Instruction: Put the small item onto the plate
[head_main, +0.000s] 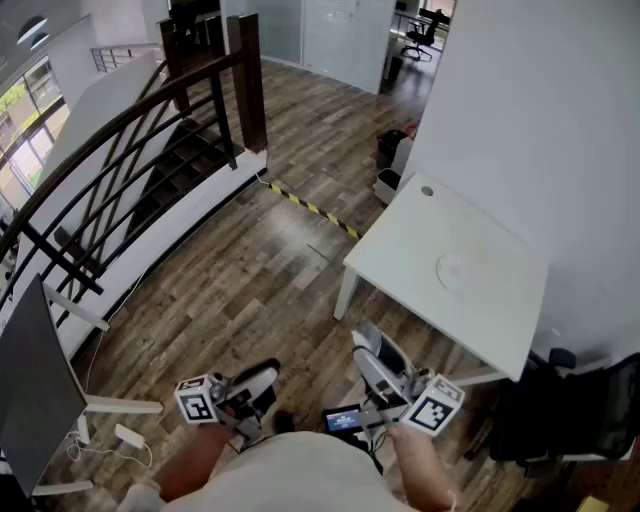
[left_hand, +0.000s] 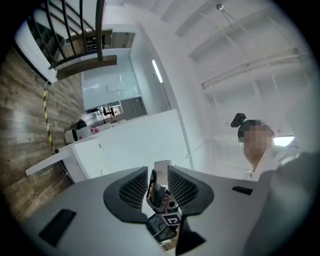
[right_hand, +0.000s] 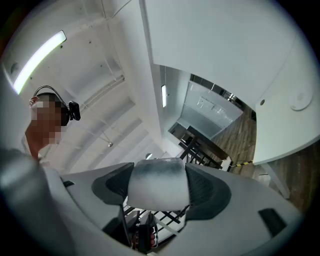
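The small item (right_hand: 157, 192), a pale grey-and-white block, sits clamped between the jaws of the right gripper (right_hand: 159, 181), held low above the wooden floor (head_main: 260, 290) and well apart from the table (head_main: 505, 305). The clear plate (head_main: 452, 268) lies near the middle of that white table. The left gripper (left_hand: 159, 184) is near the right one, its jaws a narrow gap apart with nothing gripped.

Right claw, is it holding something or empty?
Holding. The right claw is shut on a pale small item, squeezed from both sides.
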